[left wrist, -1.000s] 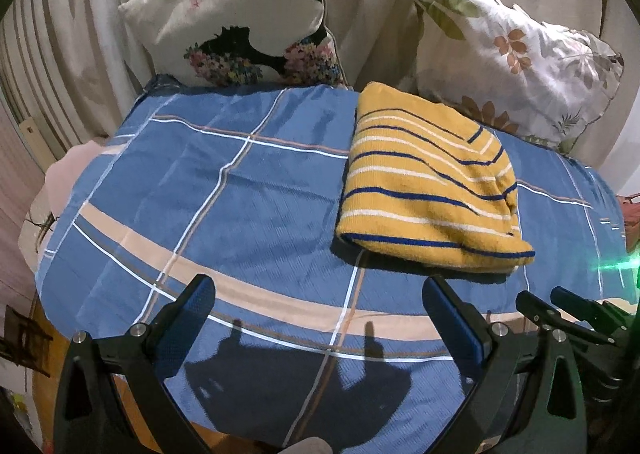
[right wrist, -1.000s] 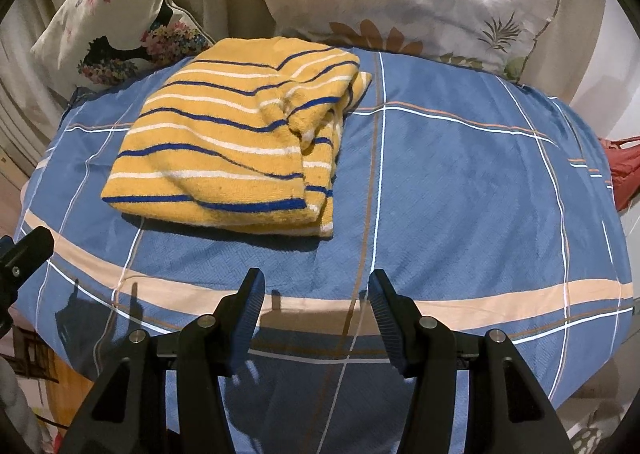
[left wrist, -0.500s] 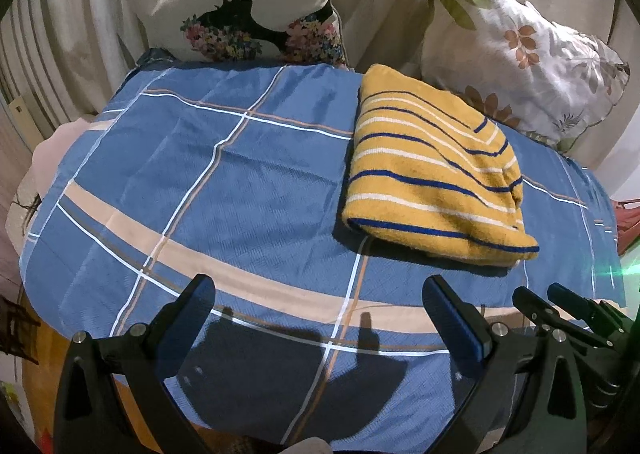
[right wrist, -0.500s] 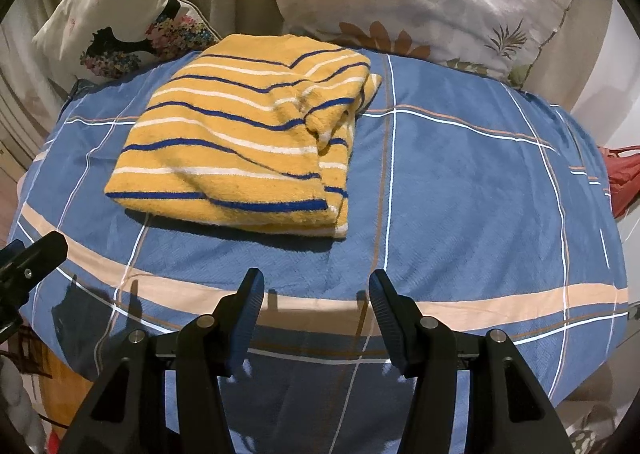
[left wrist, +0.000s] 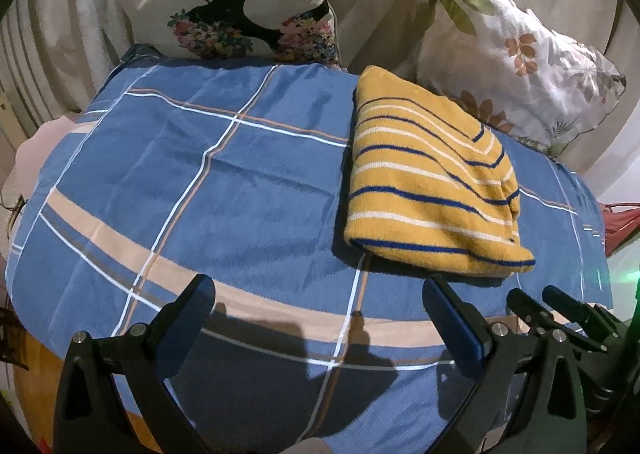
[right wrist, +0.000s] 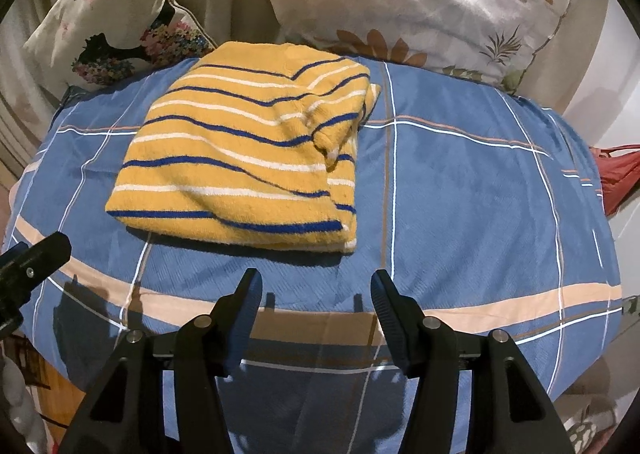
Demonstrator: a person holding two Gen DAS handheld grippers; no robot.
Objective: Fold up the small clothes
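A yellow knit garment with blue and white stripes (left wrist: 428,186) lies folded in a flat rectangle on the blue plaid cloth (left wrist: 208,182). In the right wrist view the garment (right wrist: 248,158) sits left of centre, beyond the fingers. My left gripper (left wrist: 320,294) is wide open and empty, near the cloth's front edge, with the garment ahead to the right. My right gripper (right wrist: 316,286) is open and empty, just short of the garment's near edge. The right gripper's tips (left wrist: 560,306) show at the left wrist view's lower right.
Two printed cushions (left wrist: 240,2) (left wrist: 520,58) lean against a beige backrest behind the cloth. A red item (right wrist: 616,178) lies off the right edge. The cloth (right wrist: 480,214) covers a small raised surface that drops off at the front and sides.
Both grippers have drawn slightly nearer and higher over the cloth; the garment sits a little lower in both views. The garment itself has not moved. Both jaws stay open.
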